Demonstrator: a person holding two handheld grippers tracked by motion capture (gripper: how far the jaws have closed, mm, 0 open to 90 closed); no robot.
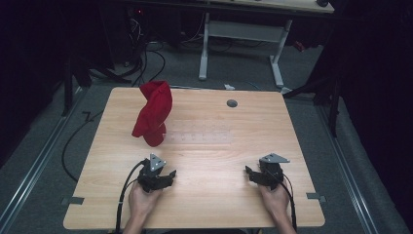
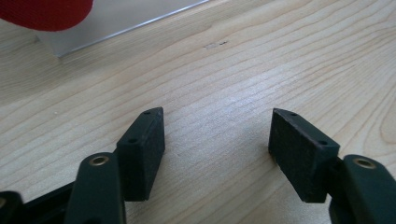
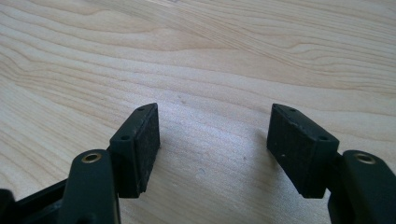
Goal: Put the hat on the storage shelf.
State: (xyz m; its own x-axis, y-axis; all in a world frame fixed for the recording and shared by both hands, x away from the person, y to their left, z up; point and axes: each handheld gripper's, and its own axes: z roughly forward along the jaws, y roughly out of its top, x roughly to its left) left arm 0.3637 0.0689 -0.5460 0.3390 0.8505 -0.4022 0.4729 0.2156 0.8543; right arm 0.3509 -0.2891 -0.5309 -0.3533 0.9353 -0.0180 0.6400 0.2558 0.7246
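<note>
A red cloth (image 1: pixel 153 117) stands bunched up and upright at the back left of the wooden table (image 1: pixel 214 204), its foot at the left end of a clear flat plate (image 1: pixel 199 131). My left gripper (image 1: pixel 168 176) rests near the front left in a hand, open, with only bare wood between its pads. In the left gripper view the jaws stand wide apart (image 2: pixel 217 126), and the red cloth (image 2: pixel 44 11) and the clear plate (image 2: pixel 121 18) lie ahead at the top left. My right gripper (image 1: pixel 251 174) is at the front right, also open (image 3: pixel 215 123) over bare wood.
A small grey round cap (image 1: pixel 232 103) is set into the table near its back edge. Beyond the table stands a white-legged desk (image 1: pixel 238 44). Black cables (image 1: pixel 73 141) run over the grey floor at the left.
</note>
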